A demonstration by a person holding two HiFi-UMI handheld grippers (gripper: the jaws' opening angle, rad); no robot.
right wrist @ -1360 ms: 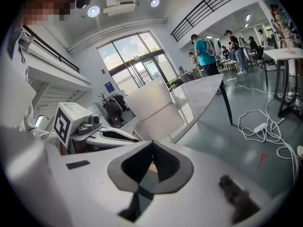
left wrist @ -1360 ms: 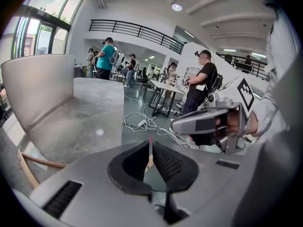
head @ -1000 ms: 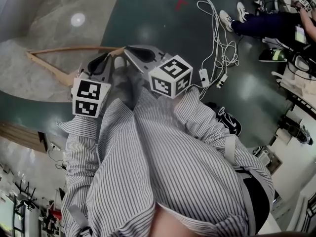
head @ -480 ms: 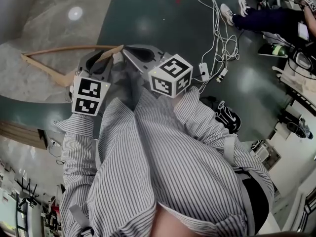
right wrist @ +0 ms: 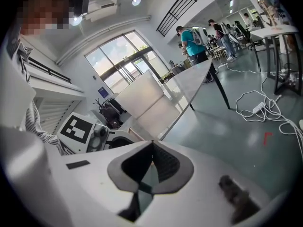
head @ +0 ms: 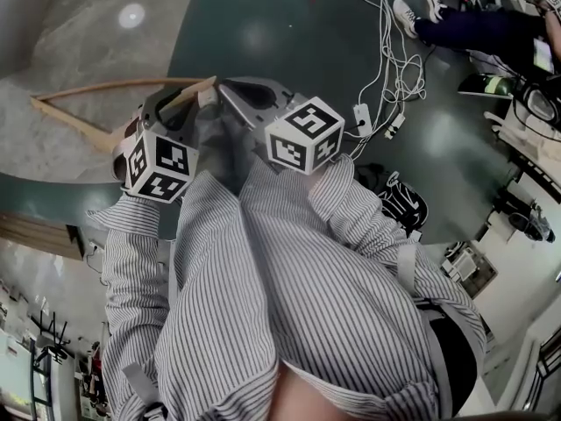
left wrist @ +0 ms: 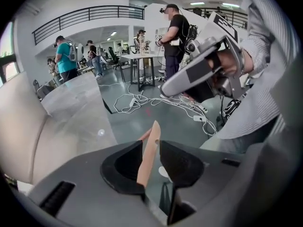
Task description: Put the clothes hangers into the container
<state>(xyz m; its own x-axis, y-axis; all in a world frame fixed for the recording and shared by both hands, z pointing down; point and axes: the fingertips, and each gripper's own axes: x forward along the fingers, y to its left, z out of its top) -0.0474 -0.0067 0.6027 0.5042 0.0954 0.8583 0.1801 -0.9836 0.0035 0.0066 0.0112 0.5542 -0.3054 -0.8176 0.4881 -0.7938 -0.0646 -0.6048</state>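
Observation:
A wooden clothes hanger (head: 131,85) lies on the grey table top (head: 79,33) at the left of the head view. One end of the hanger (left wrist: 152,134) stands between the jaws of my left gripper (left wrist: 151,143), with a gap on each side. The jaws have just been opening and the pads do not press on the wood. My left gripper (head: 195,96) points steeply down at that end. Beside it my right gripper (head: 224,86) is shut with nothing in it; its tips meet (right wrist: 152,142). No container shows clearly.
White cables (head: 386,51) and a power strip lie on the dark green floor ahead. A seated person's legs (head: 465,29) are at the top right. My striped shirt fills the lower head view. A pale panel (left wrist: 19,126) stands left of the table.
The left gripper's jaws have opened around the hanger's end, and its marker cube has rolled and sunk a little. The hanger has shifted slightly left. The right gripper has kept still.

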